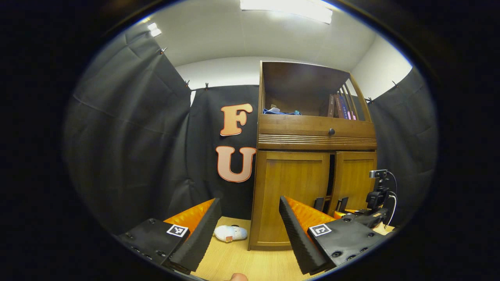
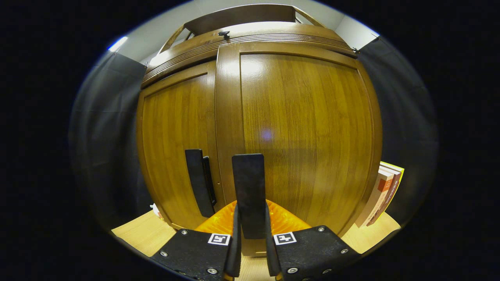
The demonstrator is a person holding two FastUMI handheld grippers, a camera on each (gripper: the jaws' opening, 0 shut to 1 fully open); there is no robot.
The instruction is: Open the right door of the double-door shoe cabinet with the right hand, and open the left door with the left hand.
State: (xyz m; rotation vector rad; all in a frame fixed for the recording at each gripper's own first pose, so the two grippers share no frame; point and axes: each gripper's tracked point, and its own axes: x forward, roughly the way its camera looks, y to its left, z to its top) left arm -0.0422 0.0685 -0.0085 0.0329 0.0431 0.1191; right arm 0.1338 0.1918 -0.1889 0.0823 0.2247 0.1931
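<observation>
Your left gripper (image 1: 247,230) sits low in the left gripper view with its two fingers spread wide apart and nothing between them; it hangs well back from the shoe cabinet (image 1: 312,156), above a pale wooden floor (image 1: 242,261). The cabinet stands ahead and slightly to the right against the black cloth wall; it has an open shelf on top holding a few upright books (image 1: 341,106) and something blue, then a drawer with a small dark knob (image 1: 331,132), then the two doors below. The left door (image 1: 291,195) lies flush and shut; the right door (image 1: 353,181) is angled a little, with a dark gap showing between the two doors. A small white soft object (image 1: 230,233) lies on the floor just beside the cabinet's left foot. Your right gripper (image 1: 369,212), with a small camera mounted on it, appears at the lower right of this view, up against the right door.

In the right gripper view, your right gripper (image 2: 250,238) is very close to the cabinet front; its fingers are closed around the dark vertical handle (image 2: 249,187) of the right door (image 2: 304,132), one finger pressing each side. The left door (image 2: 175,148) shows to the left, with its own dark handle (image 2: 200,181) untouched. Some books (image 2: 384,191) lean against the cabinet's right side, on the floor.
</observation>
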